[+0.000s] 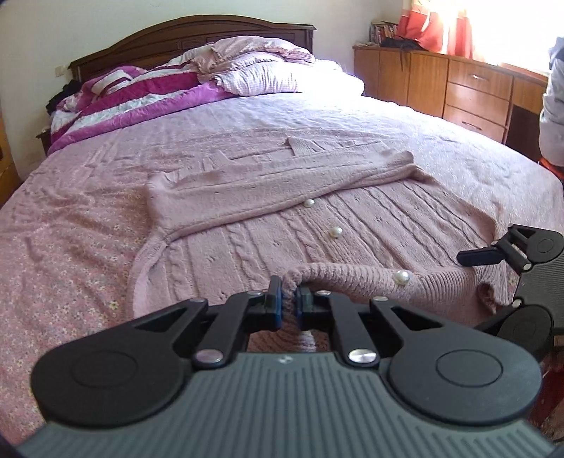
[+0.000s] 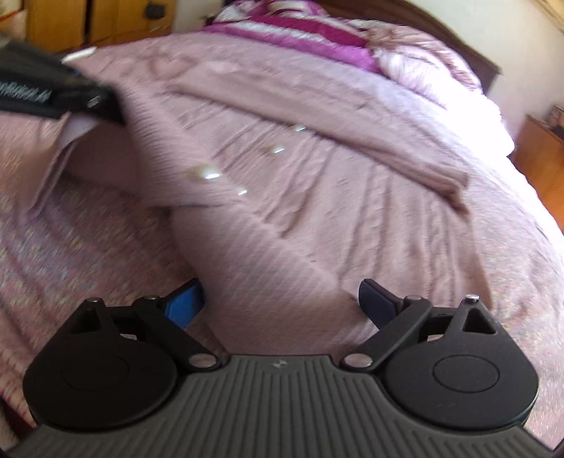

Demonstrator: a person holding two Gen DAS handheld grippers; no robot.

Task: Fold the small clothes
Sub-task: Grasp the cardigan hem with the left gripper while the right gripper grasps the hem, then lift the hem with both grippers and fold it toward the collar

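Observation:
A pink cable-knit cardigan (image 1: 352, 225) with pearl buttons (image 1: 335, 231) lies spread on the bed, one sleeve (image 1: 275, 183) folded across its front. My left gripper (image 1: 289, 299) is shut on the ribbed neckline edge (image 1: 338, 274), which is raised a little off the bed. In the blurred right wrist view that same gripper (image 2: 53, 95) shows at the upper left with the cardigan (image 2: 299, 211) hanging from it. My right gripper (image 2: 282, 303) stands wide open just over the cardigan's knit, nothing pinched between its pads. The right gripper (image 1: 500, 282) also shows at the right edge of the left wrist view.
The pink floral bedspread (image 1: 70, 246) covers the whole bed. Pillows (image 1: 282, 77) and a magenta quilt (image 1: 141, 91) are heaped by the wooden headboard (image 1: 197, 31). A wooden dresser (image 1: 458, 88) runs along the right wall, and a person's pale sleeve (image 1: 553, 116) shows at the right edge.

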